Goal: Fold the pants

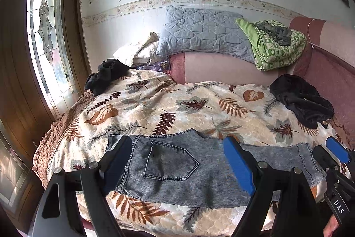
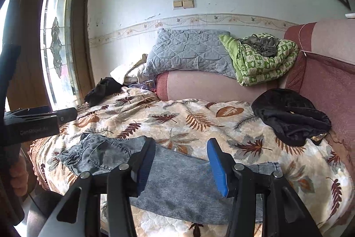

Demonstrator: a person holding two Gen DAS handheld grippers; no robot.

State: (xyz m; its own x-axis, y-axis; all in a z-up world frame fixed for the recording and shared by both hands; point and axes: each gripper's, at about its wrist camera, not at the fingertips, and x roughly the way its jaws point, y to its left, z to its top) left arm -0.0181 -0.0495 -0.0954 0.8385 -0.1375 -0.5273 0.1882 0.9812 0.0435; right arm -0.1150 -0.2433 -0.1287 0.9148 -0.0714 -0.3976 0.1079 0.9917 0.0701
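Pants point(image 1: 177, 168) (grey-blue denim) are laid flat along the near edge of the bed, on a leaf-print bedspread point(image 1: 155, 103). Waist end is at the left, back pocket point(image 1: 170, 161) face up; leg is run out to the right, hem near the right edge of the spread. In the right wrist view the garment point(image 2: 177, 179) is seen lengthwise, waist area rumpled, leg smooth.

Left claw point(image 1: 177, 168): spread wide, nothing pinched. It is held above the pocket and upper-leg section; contact w/ the denim cannot be told.

Right claw point(image 2: 180, 168): spread, nothing pinched, held over the mid-leg. Its blue-padded tips are also noted at the far right of the left wrist view point(image 1: 332, 151), near the hem end.

Other items noted: black garment point(image 1: 301, 99) on the right of the bedspread, apart from the pants; second dark garment point(image 1: 104, 74) at the far left corner; grey quilted pillow point(image 1: 204, 34) and green patterned blanket point(image 1: 275, 46) stacked on the pink sofa back point(image 1: 221, 68) behind. Door w/ leaded glass panel point(image 1: 46, 37) at left.
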